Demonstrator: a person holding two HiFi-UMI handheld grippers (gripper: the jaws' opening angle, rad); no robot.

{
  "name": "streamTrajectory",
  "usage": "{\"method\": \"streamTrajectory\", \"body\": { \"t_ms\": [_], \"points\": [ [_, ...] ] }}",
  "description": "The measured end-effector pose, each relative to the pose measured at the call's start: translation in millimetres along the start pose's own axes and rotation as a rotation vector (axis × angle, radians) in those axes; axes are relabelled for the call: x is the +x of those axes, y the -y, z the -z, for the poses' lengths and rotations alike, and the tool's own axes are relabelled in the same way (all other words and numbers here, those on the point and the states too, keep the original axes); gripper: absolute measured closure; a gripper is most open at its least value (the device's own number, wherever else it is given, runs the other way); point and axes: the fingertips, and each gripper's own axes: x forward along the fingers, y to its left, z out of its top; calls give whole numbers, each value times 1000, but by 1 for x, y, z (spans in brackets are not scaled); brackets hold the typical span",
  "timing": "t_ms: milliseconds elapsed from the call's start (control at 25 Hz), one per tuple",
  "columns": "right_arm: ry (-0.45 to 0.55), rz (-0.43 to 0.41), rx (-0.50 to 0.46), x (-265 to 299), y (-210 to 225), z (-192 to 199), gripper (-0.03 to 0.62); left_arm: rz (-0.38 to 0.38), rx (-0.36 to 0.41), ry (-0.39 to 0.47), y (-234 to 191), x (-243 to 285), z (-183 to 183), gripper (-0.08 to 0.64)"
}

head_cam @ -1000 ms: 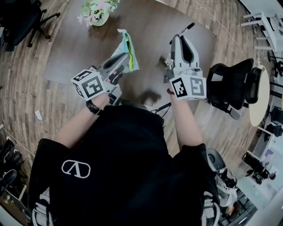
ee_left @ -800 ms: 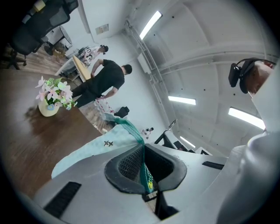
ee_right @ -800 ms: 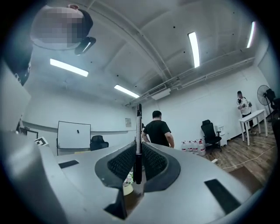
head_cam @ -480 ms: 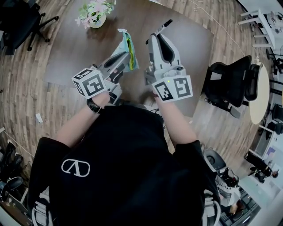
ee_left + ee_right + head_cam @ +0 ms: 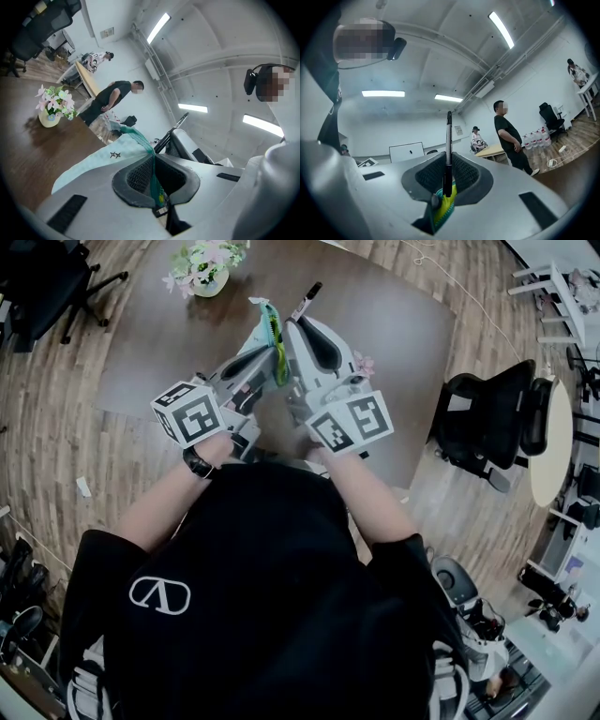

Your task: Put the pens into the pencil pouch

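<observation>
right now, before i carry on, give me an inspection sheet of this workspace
surface: dark brown table
job's things: mint pouch held up off the table; black pen not yet inside it
clutter: flower vase near the table's far edge
grippers: left gripper shut on the pouch's green zipper edge; right gripper shut on the pen, close beside the pouch
cables: pale cord lying on the floor, away from the table
surroundings: wood floor, black office chair beside the table, person standing in the background
</observation>
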Motion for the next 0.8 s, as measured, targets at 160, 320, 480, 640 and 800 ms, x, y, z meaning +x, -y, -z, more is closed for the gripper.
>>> {"method": "streamTrajectory", "body": {
  "t_ms": [160,320,480,640,800],
  "points": [
    [-23,-5,35,-3,3,10,548,23,5,12,6,2,-4,545],
    [-58,-29,40,-5,1,21,548,40,8,24,11,3,-10,545],
    [-114,-66,54,-8,0,32,546,47,3,37,11,2,-14,545],
    [-149,-150,23,-10,-8,31,491,45,3,43,8,2,-16,545],
    [-161,-182,9,-11,-13,29,465,44,3,45,7,1,-17,545]
  ]
}}
